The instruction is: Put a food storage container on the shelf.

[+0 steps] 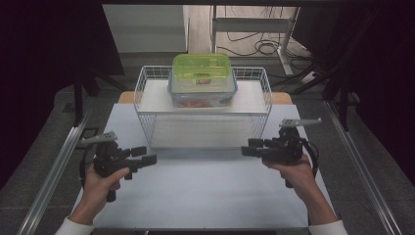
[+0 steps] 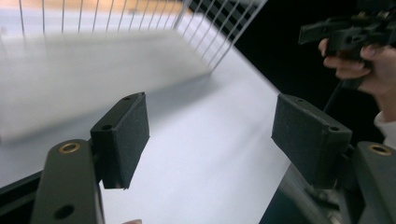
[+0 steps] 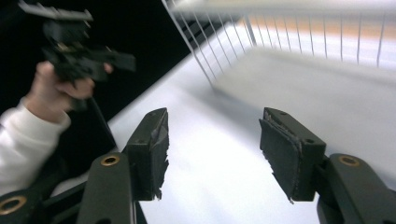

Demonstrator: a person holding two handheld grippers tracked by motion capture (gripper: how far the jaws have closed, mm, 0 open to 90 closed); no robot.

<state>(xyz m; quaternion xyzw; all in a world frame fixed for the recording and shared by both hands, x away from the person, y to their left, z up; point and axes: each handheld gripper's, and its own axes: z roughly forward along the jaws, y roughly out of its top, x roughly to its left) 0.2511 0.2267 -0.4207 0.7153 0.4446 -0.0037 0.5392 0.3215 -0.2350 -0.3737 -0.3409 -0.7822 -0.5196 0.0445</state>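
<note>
Both grippers sat low in the high view, well short of the work. Left gripper [image 1: 145, 155] at lower left, right gripper [image 1: 250, 146] at lower right, tips pointing inward toward each other across the white mat [image 1: 205, 196].

Jaws: left stood wide apart w/ nothing between them, bare mat showing through the gap in the left gripper view [image 2: 210, 140]. Right also stood apart and held nothing, same bare mat between the pads in the right gripper view [image 3: 212, 149]; its foam pads [image 3: 280, 154] looked frayed at the edges.

Target, as I read it: the clear food container w/ green lid [image 1: 202, 80], upper centre of the high view, sitting inside the white wire basket [image 1: 147, 127] on a raised white shelf. Lid looked on. Some red contents showed through the wall, couldn't tell what.

Step in hand, probably: approach phase, nothing touched yet. Basket's near wall stood between both grippers and the container.

Next move likely calls for lifting both grippers up and over the basket rim, then bringing them in on the container's left and right ends. Jaws need to stay wide. Risk: snagging a jaw on the wire.
</note>
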